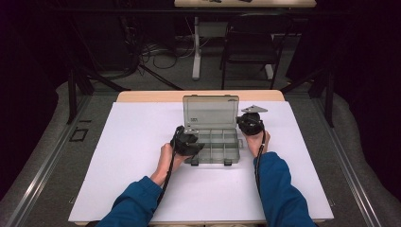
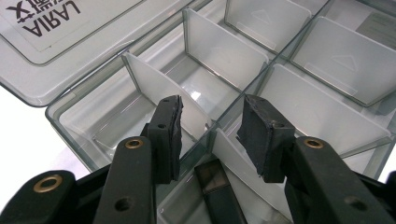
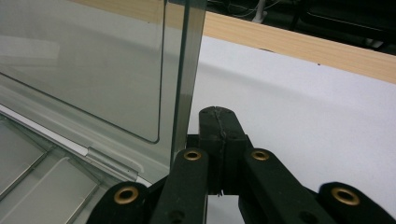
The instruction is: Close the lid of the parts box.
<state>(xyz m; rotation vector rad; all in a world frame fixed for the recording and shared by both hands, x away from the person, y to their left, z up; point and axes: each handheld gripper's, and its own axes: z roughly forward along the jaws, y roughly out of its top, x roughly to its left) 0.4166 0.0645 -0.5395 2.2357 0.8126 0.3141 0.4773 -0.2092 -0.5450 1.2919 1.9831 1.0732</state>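
Dark workshop space is surrounding a white-covered surface [image 1: 142, 179] with a wooden edge at the far side, and a chair and table legs are standing beyond it. Near the middle of that surface a clear grey compartment box [image 1: 215, 146] is sitting with its lid [image 1: 210, 112] already swung up and standing roughly upright at the far side. Opening the box is therefore looking done; what comes after seems only to be starting.

The left tongs [image 1: 195, 147] are hovering over the near left part of the box, gaping partway with nothing between the pads. From the left gripper view, those tongs [image 2: 210, 135] are pointing down into the compartments, one pad on each side of a white divider [image 2: 159, 91], yet not touching it. The compartments are appearing bare, apart from the dividers.

The right tongs [image 1: 246, 124] are resting just beside the right edge of the raised lid. In the right gripper view they [image 3: 219, 126] are pressed fully together with nothing between them, and the lid edge [image 3: 187, 70] is rising right next to them; whether they are touching it I cannot tell. They are probably steadying the lid.

Judging from this, the lid stage is finished, and work on the dividers or the inside is just beginning, with no divider lifted out yet.
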